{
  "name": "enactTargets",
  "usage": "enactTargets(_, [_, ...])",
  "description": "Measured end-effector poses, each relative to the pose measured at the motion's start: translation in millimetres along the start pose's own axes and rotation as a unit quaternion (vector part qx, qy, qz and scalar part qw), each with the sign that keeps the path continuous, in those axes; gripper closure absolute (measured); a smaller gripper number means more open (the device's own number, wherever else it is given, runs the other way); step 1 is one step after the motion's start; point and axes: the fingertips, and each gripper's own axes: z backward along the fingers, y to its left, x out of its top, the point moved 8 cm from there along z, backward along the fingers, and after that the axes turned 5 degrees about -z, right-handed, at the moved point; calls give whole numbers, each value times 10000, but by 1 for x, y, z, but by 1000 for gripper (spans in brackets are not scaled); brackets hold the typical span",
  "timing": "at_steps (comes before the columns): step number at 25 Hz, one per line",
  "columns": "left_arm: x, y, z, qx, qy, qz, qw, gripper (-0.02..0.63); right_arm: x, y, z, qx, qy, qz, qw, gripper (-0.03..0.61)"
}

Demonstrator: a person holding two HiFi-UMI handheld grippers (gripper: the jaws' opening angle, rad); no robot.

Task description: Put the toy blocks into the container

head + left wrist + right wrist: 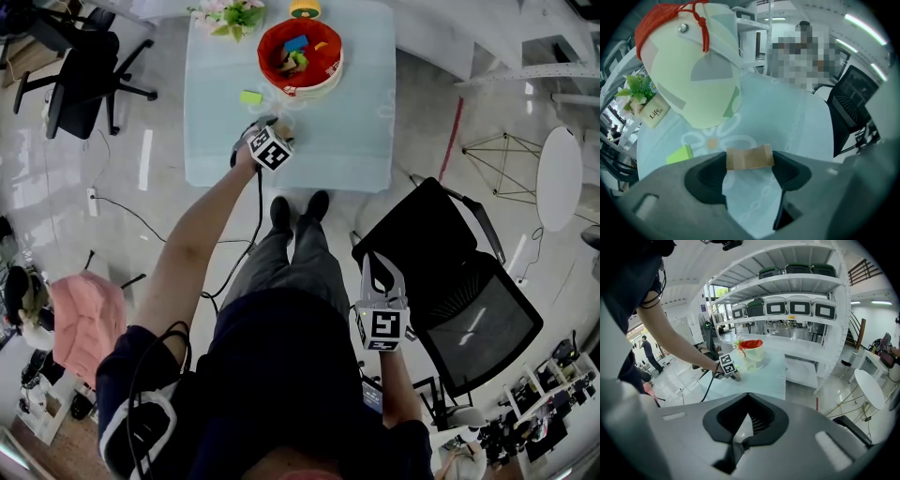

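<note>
Left gripper (pixel 750 161) pinches a tan block (pixel 750 157); container (pixel 693 70) just ahead, green block (pixel 679 154) to its left. Right gripper (pixel 746 397) pressed together, empty.

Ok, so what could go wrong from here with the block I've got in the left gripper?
The brown block sits only at the very tips of the left gripper, so it may slip or twist on lifting. The container stands close ahead and tall, so a low swing could knock its wall instead of clearing the rim. The green block lies just beside the gripper and might get nudged.
</note>
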Motion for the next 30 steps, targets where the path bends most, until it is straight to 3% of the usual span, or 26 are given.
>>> enactTargets(7, [-3,1,4,58,68,-52,9999,306,1,1,-1,5,-14,-16,10000,580])
enactTargets(11, [2,4,21,51,-160,184,9997,307,2,2,-2,12,-38,-15,10000,580])
enactTargets(20, [22,21,103,-6,-708,479,9963,307,7,7,-5,100,-99,-5,9999,580])
enactTargets(30, [65,37,182,136,-1163,338,9925,307,19,13,-3,135,-354,74,9993,580])
